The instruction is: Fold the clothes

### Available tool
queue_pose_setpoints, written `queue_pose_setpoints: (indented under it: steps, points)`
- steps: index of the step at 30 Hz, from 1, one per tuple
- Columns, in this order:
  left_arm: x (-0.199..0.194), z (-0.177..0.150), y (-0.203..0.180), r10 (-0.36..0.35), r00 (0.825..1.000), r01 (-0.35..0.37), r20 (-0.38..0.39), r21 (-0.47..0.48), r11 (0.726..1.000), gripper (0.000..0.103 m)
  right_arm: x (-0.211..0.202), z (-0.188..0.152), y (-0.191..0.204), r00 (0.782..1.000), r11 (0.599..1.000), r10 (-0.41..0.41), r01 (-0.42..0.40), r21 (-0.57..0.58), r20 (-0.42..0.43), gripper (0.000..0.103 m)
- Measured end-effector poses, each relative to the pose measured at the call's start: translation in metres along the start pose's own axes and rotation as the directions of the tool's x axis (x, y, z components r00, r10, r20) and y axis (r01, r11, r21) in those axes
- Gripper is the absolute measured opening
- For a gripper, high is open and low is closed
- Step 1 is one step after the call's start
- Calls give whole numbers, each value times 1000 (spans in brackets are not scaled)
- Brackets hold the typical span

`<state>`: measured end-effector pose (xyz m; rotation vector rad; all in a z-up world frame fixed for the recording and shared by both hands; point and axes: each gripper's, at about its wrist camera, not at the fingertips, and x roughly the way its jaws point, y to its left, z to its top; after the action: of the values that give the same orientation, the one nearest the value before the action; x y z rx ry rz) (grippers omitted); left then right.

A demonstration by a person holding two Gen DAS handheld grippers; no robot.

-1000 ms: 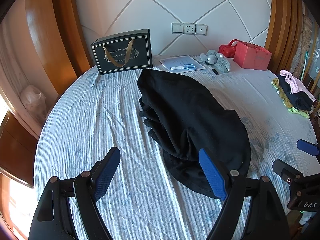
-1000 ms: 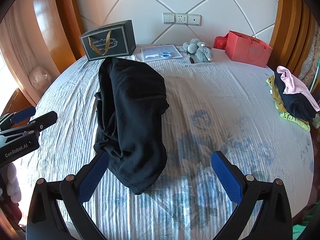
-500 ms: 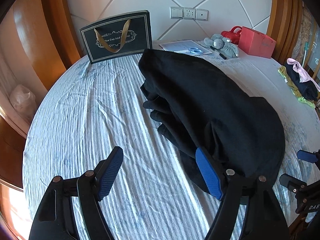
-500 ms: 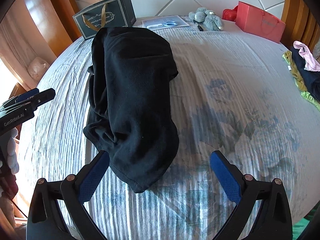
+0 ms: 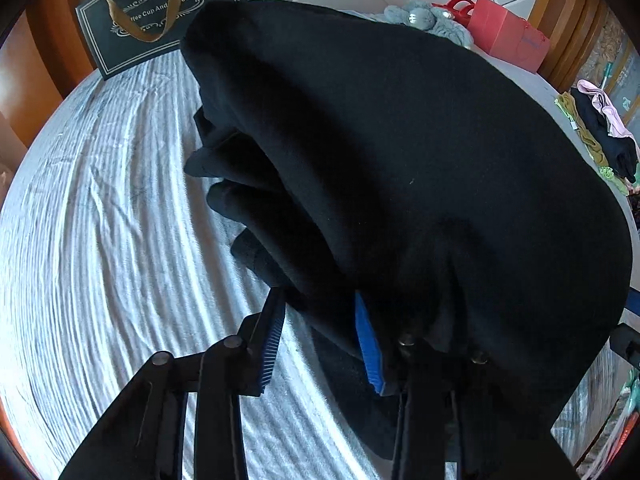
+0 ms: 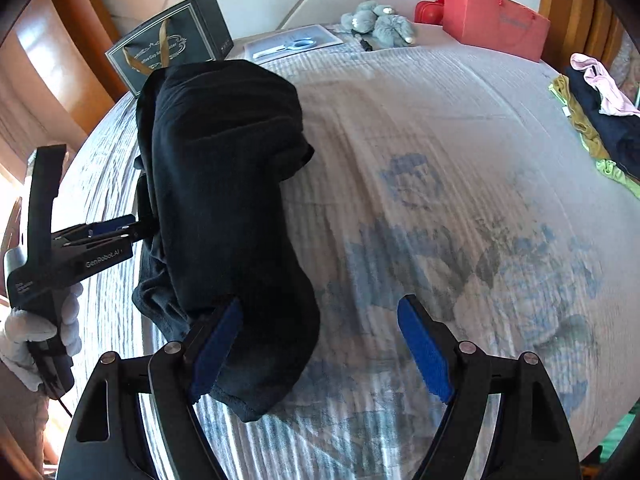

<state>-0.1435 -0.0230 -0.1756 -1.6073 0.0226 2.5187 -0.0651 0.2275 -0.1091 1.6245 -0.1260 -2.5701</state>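
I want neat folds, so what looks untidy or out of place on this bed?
The black garment is a lumpy bundle, not flat: crumpled layers spill out along its left edge and a flap sticks out on its right side. The pile of clothes at the bed's right edge looks loosely heaped. Nothing looks spilled or damaged.

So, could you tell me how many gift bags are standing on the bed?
2: a dark gift bag behind the black garment at the far left, and a red gift bag at the far right. Others may be hidden.
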Motion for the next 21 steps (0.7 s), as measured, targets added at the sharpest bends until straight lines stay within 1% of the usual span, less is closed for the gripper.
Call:
queue_pose_setpoints:
  steps: [2, 3, 5, 6, 7, 8, 10, 13, 15, 17, 20, 21]
  points:
    - [2, 3, -4, -17, 1000, 17, 10, -9, 1000, 16, -1, 3, -10, 1000, 1000, -16, 16, 12, 2, 79]
    - [-1, 3, -6, 4, 1000, -4, 24, -10, 1000, 7, -2, 3, -15, 1000, 1000, -23, 23, 17, 4, 79]
    - [-12, 5, -7, 27, 998, -26, 55, -16, 1000, 5, -3, 7, -22, 999, 999, -30, 30, 25, 10, 79]
    - [-21, 5, -2, 42, 996, -39, 79, -35, 999, 5, -3, 8, -26, 999, 999, -31, 30, 28, 15, 79]
    - [-32, 6, 3, 60, 993, -55, 104, -54, 997, 5, -4, 11, -28, 999, 999, -24, 23, 27, 22, 77]
    - [-44, 7, 11, 96, 987, -87, 132, -75, 993, 5, -6, 14, -30, 999, 1000, -14, 14, 23, 31, 73]
    - [-68, 8, 37, 172, 970, -151, 170, -129, 980, 4, -7, 23, -30, 999, 1000, 0, -1, 8, 48, 71]
    - [-96, 6, 84, 276, 944, -238, 178, -211, 948, 4, -1, 38, -26, 996, 998, 57, -56, -14, 61, 70]
    - [-108, 4, 113, 362, 917, -315, 166, -254, 915, 4, 6, 47, -21, 993, 995, 100, -99, -20, 59, 70]
    - [-116, 0, 141, 441, 887, -388, 140, -295, 873, 4, 18, 56, -11, 990, 989, 137, -135, -56, 44, 70]
    - [-121, -11, 178, 510, 854, -450, 102, -345, 823, 4, 41, 64, 12, 986, 975, 169, -167, -146, 0, 70]
    - [-122, -17, 187, 525, 846, -467, 89, -351, 812, 4, 49, 66, 22, 986, 969, 167, -167, -181, -13, 70]
